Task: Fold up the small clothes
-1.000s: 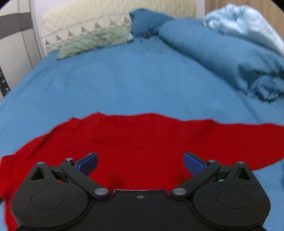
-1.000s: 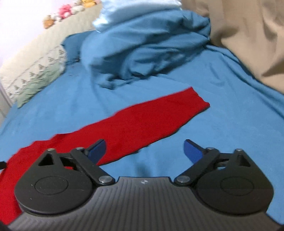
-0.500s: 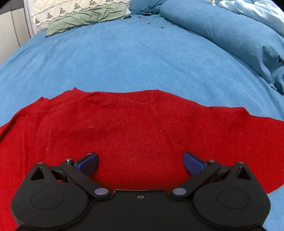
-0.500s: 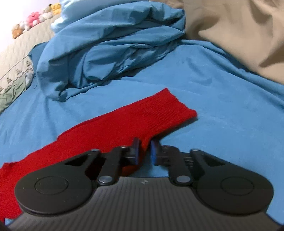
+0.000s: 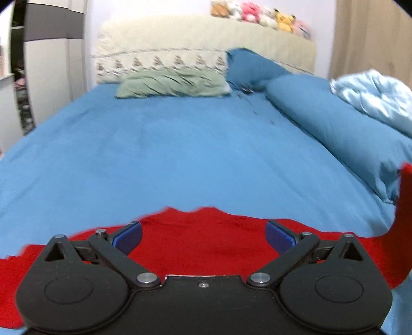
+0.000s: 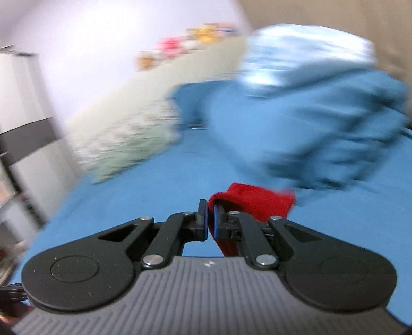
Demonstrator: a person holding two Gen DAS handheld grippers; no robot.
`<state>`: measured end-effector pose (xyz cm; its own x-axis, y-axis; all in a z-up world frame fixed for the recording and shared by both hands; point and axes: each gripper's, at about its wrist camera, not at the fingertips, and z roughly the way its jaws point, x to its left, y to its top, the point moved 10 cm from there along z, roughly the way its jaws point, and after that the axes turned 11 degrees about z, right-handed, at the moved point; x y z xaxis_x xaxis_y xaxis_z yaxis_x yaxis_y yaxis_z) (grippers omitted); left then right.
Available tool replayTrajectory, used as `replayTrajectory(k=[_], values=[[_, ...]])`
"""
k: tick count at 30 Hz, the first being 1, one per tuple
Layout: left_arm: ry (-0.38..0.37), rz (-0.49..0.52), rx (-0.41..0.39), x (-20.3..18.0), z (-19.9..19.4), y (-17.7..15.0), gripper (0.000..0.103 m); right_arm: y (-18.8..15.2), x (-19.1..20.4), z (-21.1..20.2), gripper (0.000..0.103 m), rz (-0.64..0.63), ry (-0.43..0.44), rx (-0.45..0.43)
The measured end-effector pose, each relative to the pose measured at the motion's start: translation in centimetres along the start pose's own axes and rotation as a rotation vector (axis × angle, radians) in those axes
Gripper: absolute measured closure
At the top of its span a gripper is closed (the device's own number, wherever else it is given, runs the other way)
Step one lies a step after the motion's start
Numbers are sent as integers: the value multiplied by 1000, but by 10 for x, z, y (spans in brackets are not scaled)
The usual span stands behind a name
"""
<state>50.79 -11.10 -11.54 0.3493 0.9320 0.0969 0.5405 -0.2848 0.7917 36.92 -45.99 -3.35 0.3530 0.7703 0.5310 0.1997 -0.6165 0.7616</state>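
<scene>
A red knit sweater lies spread on the blue bed sheet. My left gripper is open and empty, hovering just above the sweater's body. My right gripper is shut on the red sleeve and holds its cuff end lifted off the bed; the sleeve drapes over the right finger. In the left wrist view the raised sleeve stands up at the far right edge. The right wrist view is motion-blurred.
A bunched blue duvet and a pale blue blanket lie along the bed's right side. A green pillow and cream headboard with plush toys are at the far end. A wardrobe stands left.
My right gripper, shut on the sleeve cuff, has lifted it off the bed and swung it leftward. My left gripper has tilted up, staying open above the sweater.
</scene>
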Motion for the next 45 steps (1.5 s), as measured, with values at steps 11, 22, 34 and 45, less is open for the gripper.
replayTrajectory(k=[11,22,34,45], values=[[62,-34,99,105,-25,-77,0,-271,191,97,83,-239,208,409],[-110,32,100,53,5,-93,0,-310,164,68,33,-371,210,406],[-140,10,124,-13,59,-106,29,-237,40,-22,18,-325,78,274],[-122,-69,66,2,50,-110,40,-225,-19,-10,10,-229,-80,296]])
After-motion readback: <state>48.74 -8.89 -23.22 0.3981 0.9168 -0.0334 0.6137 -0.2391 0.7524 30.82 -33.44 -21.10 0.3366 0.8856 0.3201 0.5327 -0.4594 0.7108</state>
